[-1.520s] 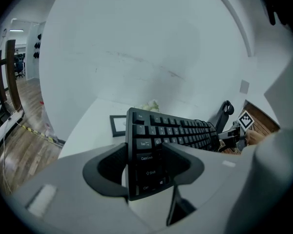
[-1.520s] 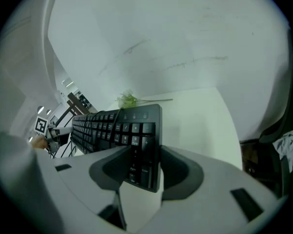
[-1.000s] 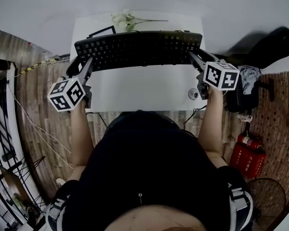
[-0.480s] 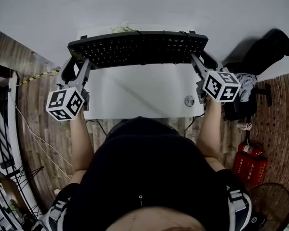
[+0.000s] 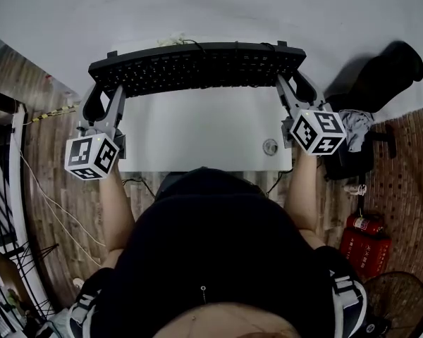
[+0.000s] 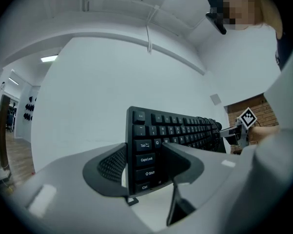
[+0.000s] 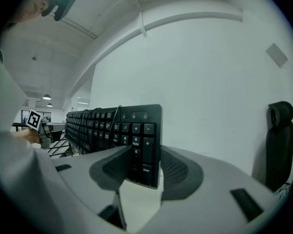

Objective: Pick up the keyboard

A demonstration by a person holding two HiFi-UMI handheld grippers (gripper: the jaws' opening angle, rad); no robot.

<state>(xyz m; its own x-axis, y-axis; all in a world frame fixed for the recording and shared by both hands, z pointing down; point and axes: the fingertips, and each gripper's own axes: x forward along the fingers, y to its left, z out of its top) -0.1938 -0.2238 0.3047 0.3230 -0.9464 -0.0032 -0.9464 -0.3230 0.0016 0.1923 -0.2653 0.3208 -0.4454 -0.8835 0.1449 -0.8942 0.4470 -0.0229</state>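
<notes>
keyboard [image 5: 197, 67] — long axis left-right | keys facing person [image 5: 211, 259]

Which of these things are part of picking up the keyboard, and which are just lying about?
In the job:
keyboard
left gripper, jaws clamped on its left end
right gripper, jaws clamped on its right end

Lying about:
white table
small round object on it
red fire extinguisher
black chair

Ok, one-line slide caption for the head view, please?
The left gripper and right gripper clamp opposite ends of a black keyboard, holding it over the white table.
</notes>
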